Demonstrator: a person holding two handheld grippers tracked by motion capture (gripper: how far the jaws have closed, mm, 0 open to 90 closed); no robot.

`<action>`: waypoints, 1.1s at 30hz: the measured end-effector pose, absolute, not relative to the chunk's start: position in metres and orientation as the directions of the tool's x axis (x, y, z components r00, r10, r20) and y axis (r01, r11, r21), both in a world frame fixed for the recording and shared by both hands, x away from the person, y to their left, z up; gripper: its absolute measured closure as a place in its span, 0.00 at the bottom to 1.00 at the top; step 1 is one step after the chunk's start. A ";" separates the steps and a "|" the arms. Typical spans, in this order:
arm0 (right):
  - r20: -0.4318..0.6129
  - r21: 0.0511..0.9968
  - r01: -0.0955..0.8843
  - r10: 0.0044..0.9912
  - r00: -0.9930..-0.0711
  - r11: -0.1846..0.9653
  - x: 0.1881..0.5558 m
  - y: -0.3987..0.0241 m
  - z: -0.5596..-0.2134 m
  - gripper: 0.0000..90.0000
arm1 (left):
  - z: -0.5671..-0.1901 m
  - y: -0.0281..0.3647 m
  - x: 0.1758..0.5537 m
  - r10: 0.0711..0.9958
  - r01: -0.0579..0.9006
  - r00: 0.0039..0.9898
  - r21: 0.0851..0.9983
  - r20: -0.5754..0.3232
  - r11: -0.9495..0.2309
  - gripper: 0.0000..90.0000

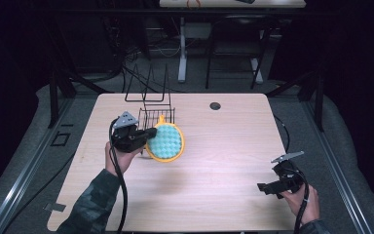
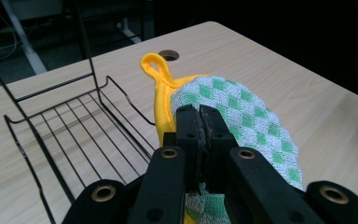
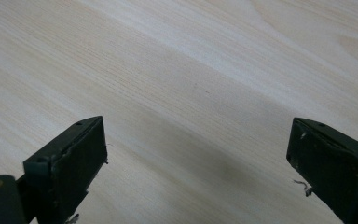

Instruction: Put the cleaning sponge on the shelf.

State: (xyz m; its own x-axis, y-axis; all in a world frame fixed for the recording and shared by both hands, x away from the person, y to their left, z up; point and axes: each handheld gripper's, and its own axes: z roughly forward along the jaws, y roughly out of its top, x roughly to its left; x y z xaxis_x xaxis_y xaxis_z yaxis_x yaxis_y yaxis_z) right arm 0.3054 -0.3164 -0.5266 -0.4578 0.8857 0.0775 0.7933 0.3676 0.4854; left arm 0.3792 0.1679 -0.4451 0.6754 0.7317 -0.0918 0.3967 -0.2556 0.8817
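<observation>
A round pot holder [image 1: 165,142] with a green and white check face, a yellow rim and a yellow loop hangs tilted above the table, just in front of a black wire rack [image 1: 156,114]. My left gripper [image 1: 148,133] is shut on its left edge. In the left gripper view the jaws pinch the check cloth of the pot holder [image 2: 242,116], and the rack's wire basket [image 2: 74,126] lies to the left. My right gripper [image 1: 269,187] stands open low over the bare wood at the table's right front, its pads [image 3: 81,158] wide apart with nothing between them.
The wooden table [image 1: 224,146] has a round cable hole [image 1: 215,106] near its far edge. The rack's tall wire uprights [image 1: 146,83] rise at the back. Cables trail from both grippers. Beyond the table stand another desk's legs [image 1: 182,58] and dark floor.
</observation>
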 end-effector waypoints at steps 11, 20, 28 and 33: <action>0.079 0.481 0.794 0.884 -0.460 0.371 0.307 -0.316 -0.528 0.05 | -0.449 0.186 0.385 0.777 0.406 0.621 0.889 -0.098 -0.212 0.98; 0.076 0.479 0.794 0.883 -0.462 0.374 0.306 -0.316 -0.527 0.05 | -0.456 0.199 0.391 0.812 0.409 0.574 0.897 -0.110 -0.168 0.98; 0.077 0.478 0.793 0.882 -0.465 0.376 0.306 -0.316 -0.527 0.05 | -0.459 0.205 0.395 0.817 0.409 0.566 0.898 -0.111 -0.162 0.98; 0.078 0.477 0.794 0.882 -0.465 0.377 0.307 -0.315 -0.529 0.05 | -0.461 0.208 0.397 0.825 0.407 0.555 0.900 -0.105 -0.159 0.98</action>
State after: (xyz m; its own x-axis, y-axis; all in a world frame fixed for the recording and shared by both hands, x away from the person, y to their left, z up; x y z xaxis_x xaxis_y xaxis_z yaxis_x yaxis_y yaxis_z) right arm 0.3074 -0.3149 -0.5285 -0.4654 0.8816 0.0785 0.7943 0.3769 0.4765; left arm 0.3972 0.2081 -0.4606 0.5552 0.8250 -0.1052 0.4067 -0.1590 0.8996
